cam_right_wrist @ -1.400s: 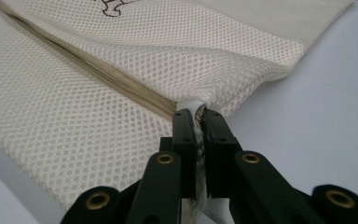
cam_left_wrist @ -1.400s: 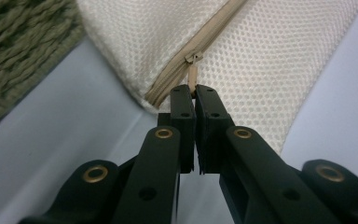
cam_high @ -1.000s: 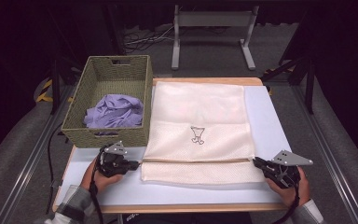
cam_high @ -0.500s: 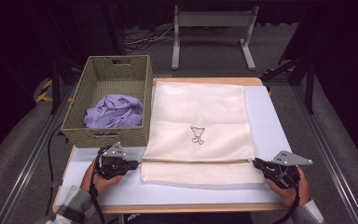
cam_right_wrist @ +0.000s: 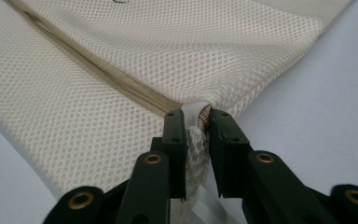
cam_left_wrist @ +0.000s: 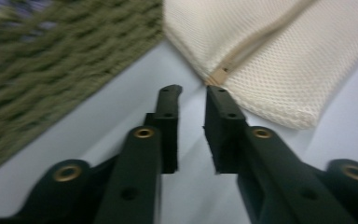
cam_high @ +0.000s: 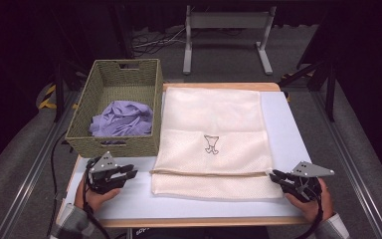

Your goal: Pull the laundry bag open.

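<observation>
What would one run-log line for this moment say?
left gripper: open, jaws just opening, empty, off mesh bag | right gripper: opening, bag edge between jaws

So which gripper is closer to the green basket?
Left. The left gripper sits just below the green basket; the right gripper is across the mesh bag, at its zipper corner.

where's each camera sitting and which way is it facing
High view: above the person's side, looking forward and down on the table; both hands, left gripper, right gripper.
Left gripper view: along its open jaws toward the mesh laundry bag and wicker basket.
Right gripper view: along its jaws, bag edge between them.
All share the bag.
</observation>
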